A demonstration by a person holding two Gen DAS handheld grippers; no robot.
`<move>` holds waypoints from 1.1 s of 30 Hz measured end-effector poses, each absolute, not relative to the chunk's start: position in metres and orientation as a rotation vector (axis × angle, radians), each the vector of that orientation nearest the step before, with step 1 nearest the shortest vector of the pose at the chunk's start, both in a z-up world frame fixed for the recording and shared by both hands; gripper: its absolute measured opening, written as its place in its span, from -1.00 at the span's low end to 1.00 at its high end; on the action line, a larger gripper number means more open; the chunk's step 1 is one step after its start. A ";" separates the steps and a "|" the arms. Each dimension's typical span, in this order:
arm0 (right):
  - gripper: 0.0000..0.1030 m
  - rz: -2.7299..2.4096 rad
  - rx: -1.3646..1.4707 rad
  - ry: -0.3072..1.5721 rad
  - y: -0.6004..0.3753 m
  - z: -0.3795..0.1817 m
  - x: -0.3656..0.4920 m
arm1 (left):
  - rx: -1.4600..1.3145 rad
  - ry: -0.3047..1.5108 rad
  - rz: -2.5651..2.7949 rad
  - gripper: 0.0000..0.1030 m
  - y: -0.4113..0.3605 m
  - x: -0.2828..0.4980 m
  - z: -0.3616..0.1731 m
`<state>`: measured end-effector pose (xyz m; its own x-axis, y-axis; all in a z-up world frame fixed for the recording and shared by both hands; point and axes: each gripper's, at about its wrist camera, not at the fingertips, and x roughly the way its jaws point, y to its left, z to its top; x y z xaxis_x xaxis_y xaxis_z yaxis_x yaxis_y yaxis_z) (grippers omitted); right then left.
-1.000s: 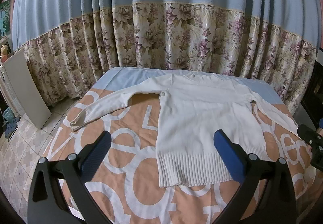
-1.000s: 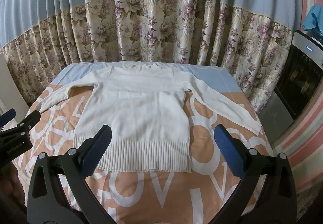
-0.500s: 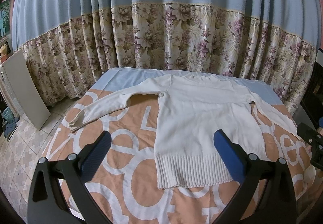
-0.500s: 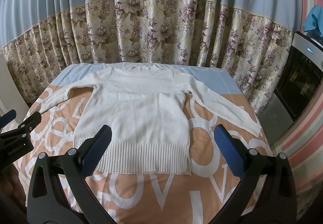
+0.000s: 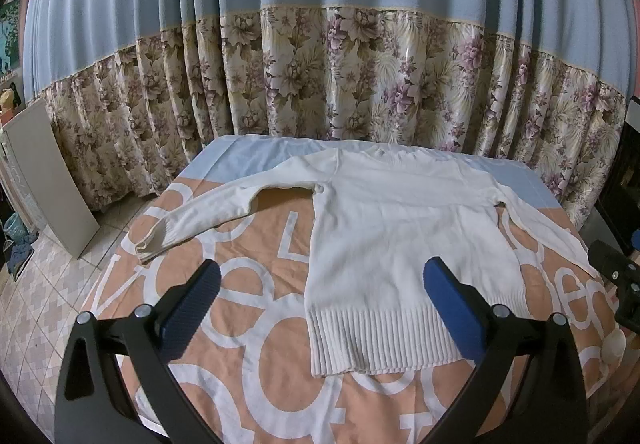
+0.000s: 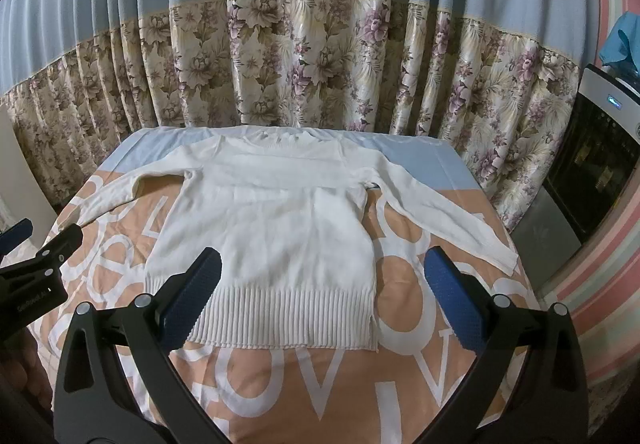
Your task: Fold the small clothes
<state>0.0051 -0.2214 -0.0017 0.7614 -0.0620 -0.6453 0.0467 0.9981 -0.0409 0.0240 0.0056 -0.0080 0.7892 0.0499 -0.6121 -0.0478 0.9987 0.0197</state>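
Pleated curtain (image 5: 320, 56), plain blue above and floral beige below, is hanging behind everything, spanning the whole back wall

Table under a peach cloth with big white lettering and a pale blue far band (image 6: 400, 380) is standing in front of it

White knitted long-sleeved sweater (image 6: 276, 228) is lying flat on that cloth, neck toward the curtain, ribbed hem nearest, both sleeves angling outward

Left black hand-held gripper with blue ribbed pads (image 5: 320, 304) is hovering over the hem's left corner, fingers spread wide, gripping nothing

Right black gripper of the same make (image 6: 320, 300) is hovering over the hem's right part, likewise spread wide and empty
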 end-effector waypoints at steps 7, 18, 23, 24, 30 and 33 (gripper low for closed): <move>0.94 -0.059 -0.024 0.698 -0.222 -0.002 0.004 | 0.004 0.658 0.054 0.97 0.006 0.024 -0.008; 0.94 -0.059 -0.025 0.697 -0.223 0.000 0.002 | 0.002 0.657 0.053 0.97 0.007 0.023 -0.009; 0.94 -0.059 -0.024 0.695 -0.223 0.000 0.003 | 0.003 0.656 0.052 0.97 0.007 0.023 -0.009; 0.94 -0.060 -0.025 0.695 -0.223 0.000 0.003 | 0.003 0.656 0.053 0.97 0.007 0.023 -0.009; 0.94 -0.059 -0.025 0.697 -0.224 -0.001 0.003 | 0.003 0.655 0.053 0.97 0.007 0.023 -0.009; 0.94 -0.061 -0.029 0.692 -0.222 -0.002 0.005 | 0.003 0.654 0.055 0.97 0.008 0.024 -0.010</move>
